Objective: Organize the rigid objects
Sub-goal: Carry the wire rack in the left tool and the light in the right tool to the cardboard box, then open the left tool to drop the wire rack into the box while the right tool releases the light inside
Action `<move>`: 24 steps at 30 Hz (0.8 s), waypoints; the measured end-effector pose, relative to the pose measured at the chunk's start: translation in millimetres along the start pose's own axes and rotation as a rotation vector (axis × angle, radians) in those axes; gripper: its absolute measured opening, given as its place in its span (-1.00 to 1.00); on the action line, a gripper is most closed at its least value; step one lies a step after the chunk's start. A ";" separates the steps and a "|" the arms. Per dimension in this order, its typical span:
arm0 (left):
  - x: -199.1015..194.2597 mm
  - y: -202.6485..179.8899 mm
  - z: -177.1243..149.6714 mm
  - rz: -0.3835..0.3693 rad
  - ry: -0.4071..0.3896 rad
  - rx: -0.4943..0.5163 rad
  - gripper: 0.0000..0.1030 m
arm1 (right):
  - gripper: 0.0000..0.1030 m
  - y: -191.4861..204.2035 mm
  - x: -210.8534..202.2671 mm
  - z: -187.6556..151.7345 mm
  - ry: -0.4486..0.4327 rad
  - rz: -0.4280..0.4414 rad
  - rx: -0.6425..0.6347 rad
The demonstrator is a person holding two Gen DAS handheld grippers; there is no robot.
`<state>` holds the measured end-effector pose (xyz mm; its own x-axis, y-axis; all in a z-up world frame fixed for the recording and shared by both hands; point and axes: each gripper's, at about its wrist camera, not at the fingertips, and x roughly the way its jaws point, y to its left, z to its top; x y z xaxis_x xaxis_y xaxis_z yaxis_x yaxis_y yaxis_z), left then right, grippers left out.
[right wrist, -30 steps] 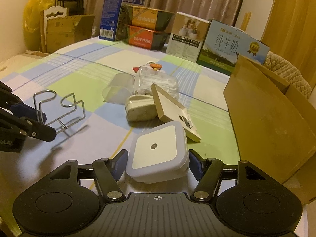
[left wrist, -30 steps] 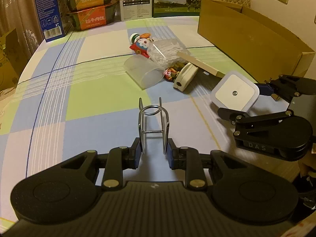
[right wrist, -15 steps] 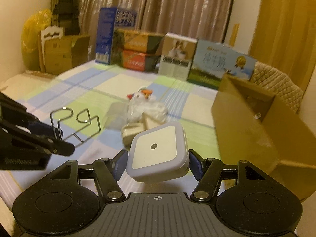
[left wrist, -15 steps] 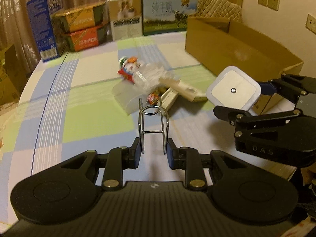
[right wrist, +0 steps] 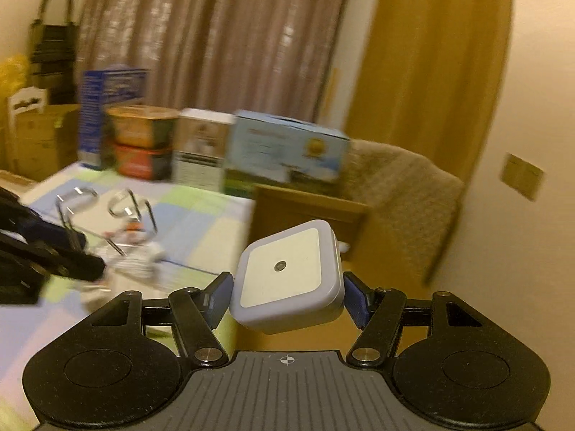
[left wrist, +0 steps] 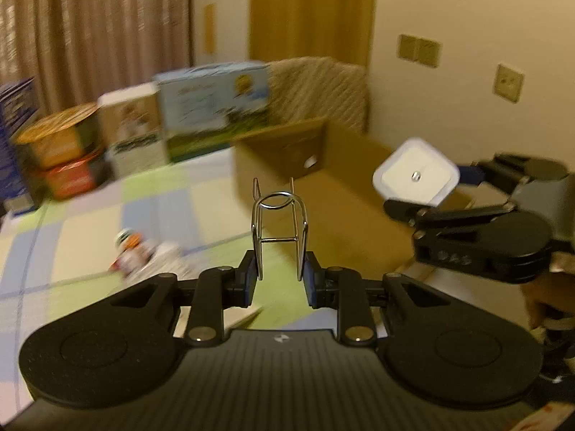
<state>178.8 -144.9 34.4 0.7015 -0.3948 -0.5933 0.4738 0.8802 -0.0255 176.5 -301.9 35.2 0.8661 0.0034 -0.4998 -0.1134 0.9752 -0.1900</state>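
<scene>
left wrist view: a bent chrome wire rack, two loops at its top, stands upright, pinched by the left tool above the checked bench, short of the cardboard box. the right tool grips a square white night light with a small centre dot, near that box.

Each camera sits just behind its own fingers and looks forward, slightly down over the worktop. Both views share the cardboard box and the row of cartons behind.
</scene>
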 end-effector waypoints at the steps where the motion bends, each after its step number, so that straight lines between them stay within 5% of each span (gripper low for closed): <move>1: 5.4 -7.9 7.5 -0.015 -0.005 0.007 -0.57 | 0.21 -12.1 2.7 -1.4 0.009 -0.015 0.011; 9: 63.2 -55.5 35.3 -0.103 0.030 0.059 -0.57 | 0.21 -77.3 33.6 -15.3 0.099 -0.025 0.119; 24: 97.3 -61.5 30.9 -0.088 0.083 0.090 -0.56 | 0.21 -96.4 47.8 -33.6 0.133 -0.005 0.181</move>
<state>234.3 -245.6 3.1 0.6105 -0.4433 -0.6564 0.5801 0.8145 -0.0104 212.5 -403.2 1.2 0.7930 -0.0192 -0.6089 -0.0099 0.9990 -0.0444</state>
